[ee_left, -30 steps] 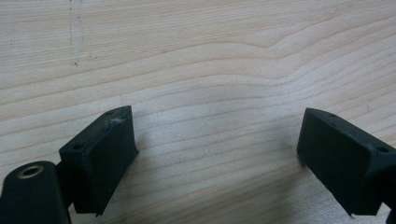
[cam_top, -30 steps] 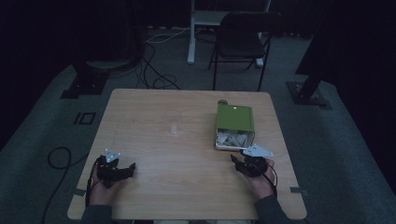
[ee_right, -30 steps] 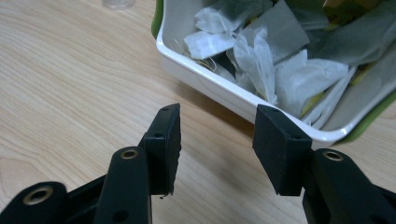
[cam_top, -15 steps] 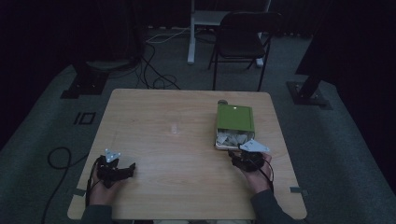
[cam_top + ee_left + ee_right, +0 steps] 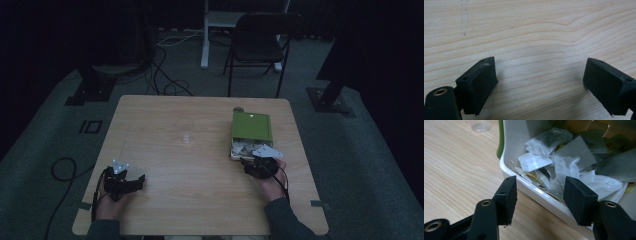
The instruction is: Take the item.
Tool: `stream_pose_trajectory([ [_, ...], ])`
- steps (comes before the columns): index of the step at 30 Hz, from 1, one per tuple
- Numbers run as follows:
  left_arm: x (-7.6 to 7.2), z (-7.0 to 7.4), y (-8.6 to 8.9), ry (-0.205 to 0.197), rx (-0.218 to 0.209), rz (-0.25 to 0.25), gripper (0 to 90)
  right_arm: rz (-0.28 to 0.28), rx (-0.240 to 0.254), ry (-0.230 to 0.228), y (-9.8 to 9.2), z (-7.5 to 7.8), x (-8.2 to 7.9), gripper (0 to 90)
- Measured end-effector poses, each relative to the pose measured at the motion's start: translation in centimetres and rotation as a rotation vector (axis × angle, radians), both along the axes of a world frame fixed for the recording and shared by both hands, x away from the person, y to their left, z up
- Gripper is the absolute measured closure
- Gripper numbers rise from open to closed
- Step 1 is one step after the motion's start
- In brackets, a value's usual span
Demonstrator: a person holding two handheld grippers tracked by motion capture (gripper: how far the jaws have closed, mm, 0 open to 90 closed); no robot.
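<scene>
At the white box's (image 5: 524, 182) near rim, the right gripper's (image 5: 540, 195) jaws have just been opening, empty, over tea bags (image 5: 564, 167); the left gripper's (image 5: 540, 85) jaws gape wide above bare worktop (image 5: 529, 30).

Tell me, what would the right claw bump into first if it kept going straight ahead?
Probably the white rim of the box, which lies just ahead of the right claw. The claw has just been opening and nothing is between its jaws. Past the rim sit the tea bags. Depth is hard to judge.

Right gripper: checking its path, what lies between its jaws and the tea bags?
In the right gripper view, just the box's white rim separates the right gripper from the tea bags.
</scene>
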State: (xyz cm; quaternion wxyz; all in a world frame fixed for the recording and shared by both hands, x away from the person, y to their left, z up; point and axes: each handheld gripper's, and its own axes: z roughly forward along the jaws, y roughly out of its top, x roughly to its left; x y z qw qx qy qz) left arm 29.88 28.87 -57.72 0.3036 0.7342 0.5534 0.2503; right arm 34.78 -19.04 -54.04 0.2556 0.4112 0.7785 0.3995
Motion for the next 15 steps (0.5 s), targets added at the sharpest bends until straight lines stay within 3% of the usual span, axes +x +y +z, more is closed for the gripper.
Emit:
stream_pose_trajectory([
  [15,0.00,0.00,0.00,0.000,0.000,0.000,12.4,0.019,-0.001,0.018,0.05,-0.05,0.01,41.0],
])
